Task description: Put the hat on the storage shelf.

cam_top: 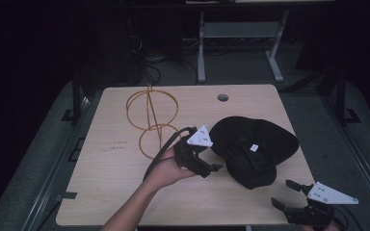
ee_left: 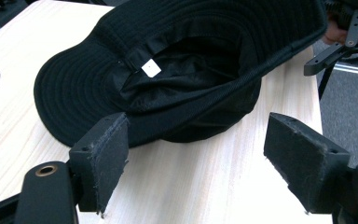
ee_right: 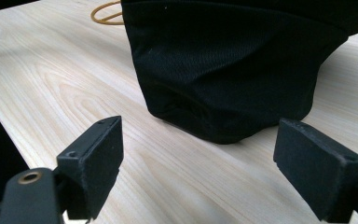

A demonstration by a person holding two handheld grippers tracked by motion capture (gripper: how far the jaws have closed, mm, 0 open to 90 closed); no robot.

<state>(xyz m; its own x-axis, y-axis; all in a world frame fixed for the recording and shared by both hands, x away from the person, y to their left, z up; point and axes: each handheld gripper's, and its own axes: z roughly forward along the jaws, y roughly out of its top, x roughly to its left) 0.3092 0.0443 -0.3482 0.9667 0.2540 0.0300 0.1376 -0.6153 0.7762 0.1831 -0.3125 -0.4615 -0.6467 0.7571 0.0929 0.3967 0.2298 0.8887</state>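
The high view is dim: the room around the desk (cam_top: 125, 192) sinks into near black, and the pale wood is the brightest surface, evenly lit with no glare. The black hat (cam_top: 253, 149) loses almost all detail there. Both gripper views are brighter and sharper; wood grain and the hat's ribbed weave read clearly, with a soft shadow under its edge. The near black jaws look slightly soft, and the far desk corners blur.

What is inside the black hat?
The black hat lies upside down on the table. Inside it show dark lining and a small white tag. Folds of the lining hide the very bottom.
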